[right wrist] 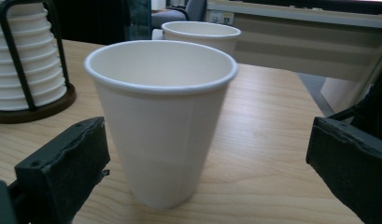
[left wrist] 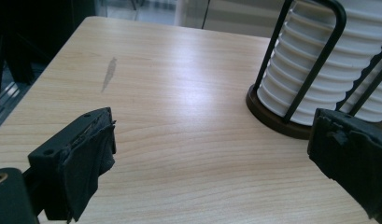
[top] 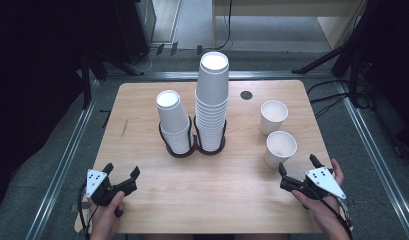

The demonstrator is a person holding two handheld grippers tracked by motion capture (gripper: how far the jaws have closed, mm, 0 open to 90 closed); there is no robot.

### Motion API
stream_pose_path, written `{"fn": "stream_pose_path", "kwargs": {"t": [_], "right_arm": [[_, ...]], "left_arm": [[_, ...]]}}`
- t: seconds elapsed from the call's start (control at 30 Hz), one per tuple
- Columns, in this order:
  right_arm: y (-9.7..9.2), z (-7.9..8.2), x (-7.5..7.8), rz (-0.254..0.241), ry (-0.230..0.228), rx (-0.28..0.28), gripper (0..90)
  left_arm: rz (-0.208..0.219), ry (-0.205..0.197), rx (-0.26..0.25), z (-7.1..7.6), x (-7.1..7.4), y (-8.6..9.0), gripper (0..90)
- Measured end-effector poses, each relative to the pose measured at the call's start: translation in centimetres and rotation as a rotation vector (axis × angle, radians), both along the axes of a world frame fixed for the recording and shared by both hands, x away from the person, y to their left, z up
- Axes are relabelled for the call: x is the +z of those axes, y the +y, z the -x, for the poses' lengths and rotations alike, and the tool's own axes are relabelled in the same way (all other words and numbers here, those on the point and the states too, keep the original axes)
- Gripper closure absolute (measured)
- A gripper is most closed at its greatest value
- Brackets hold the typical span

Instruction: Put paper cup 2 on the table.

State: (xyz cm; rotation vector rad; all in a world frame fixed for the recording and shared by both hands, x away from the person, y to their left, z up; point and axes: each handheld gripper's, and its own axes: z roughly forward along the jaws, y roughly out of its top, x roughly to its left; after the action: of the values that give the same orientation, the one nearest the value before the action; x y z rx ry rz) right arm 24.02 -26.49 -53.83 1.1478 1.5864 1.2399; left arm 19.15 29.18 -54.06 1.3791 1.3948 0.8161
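Two white paper cups stand upright on the right of the wooden table (top: 157, 200): a near cup (top: 280, 147) (right wrist: 161, 116) and a far cup (top: 273, 116) (right wrist: 201, 33). My right gripper (top: 298, 165) (right wrist: 198, 172) is open just in front of the near cup, its pads apart from the cup's sides. Two stacks of upside-down cups sit in a black wire holder (top: 193, 149): a short stack (top: 173, 121) and a tall stack (top: 211, 102). My left gripper (top: 121, 172) (left wrist: 207, 154) is open at the front left, with nothing between its jaws.
A small dark round hole (top: 246, 95) marks the table's far side. A grey streak (left wrist: 109, 73) lies on the left of the tabletop. Metal rails (top: 67, 160) and dark stands surround the table. Bare wood lies between the two grippers.
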Motion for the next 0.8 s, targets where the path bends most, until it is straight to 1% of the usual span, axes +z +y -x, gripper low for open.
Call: {"fn": "stream_pose_path", "kwargs": {"t": [0.07,0.1,0.17,0.3,0.43,0.5,0.63,0.73,0.8], "right_arm": [[-0.6,0.3,0.0,-0.003,-0.002,-0.01,0.0],[-0.9,0.5,0.0,-0.002,-0.004,-0.015,0.0],[-1.5,0.9,0.1,-0.002,-0.008,-0.026,0.0],[-2.7,1.7,0.1,0.006,-0.015,-0.047,0.0],[-3.8,2.5,-0.3,0.013,-0.002,-0.066,0.0],[-4.3,2.9,-0.5,0.011,0.007,-0.072,0.0],[-5.4,3.8,-0.8,0.01,0.017,-0.084,0.0],[-6.2,4.4,-0.9,0.004,0.018,-0.101,0.0],[-6.5,4.7,-1.0,0.0,0.021,-0.105,0.0]], "left_arm": [[-0.025,0.003,0.007,0.4,0.0,0.2,1.1],[-0.026,0.001,0.009,0.5,0.0,0.3,1.1],[-0.018,0.002,0.013,0.8,0.0,0.7,1.1],[-0.011,0.016,0.017,1.3,-0.2,1.3,1.1],[-0.015,0.025,0.016,1.9,-0.3,1.9,1.1],[-0.016,0.03,0.024,2.1,-0.4,2.2,1.1],[-0.013,0.047,0.028,2.3,-0.7,3.0,1.1],[0.0,0.057,0.032,2.2,-0.9,3.4,1.1],[-0.004,0.065,0.029,2.1,-1.0,3.4,1.1]]}}
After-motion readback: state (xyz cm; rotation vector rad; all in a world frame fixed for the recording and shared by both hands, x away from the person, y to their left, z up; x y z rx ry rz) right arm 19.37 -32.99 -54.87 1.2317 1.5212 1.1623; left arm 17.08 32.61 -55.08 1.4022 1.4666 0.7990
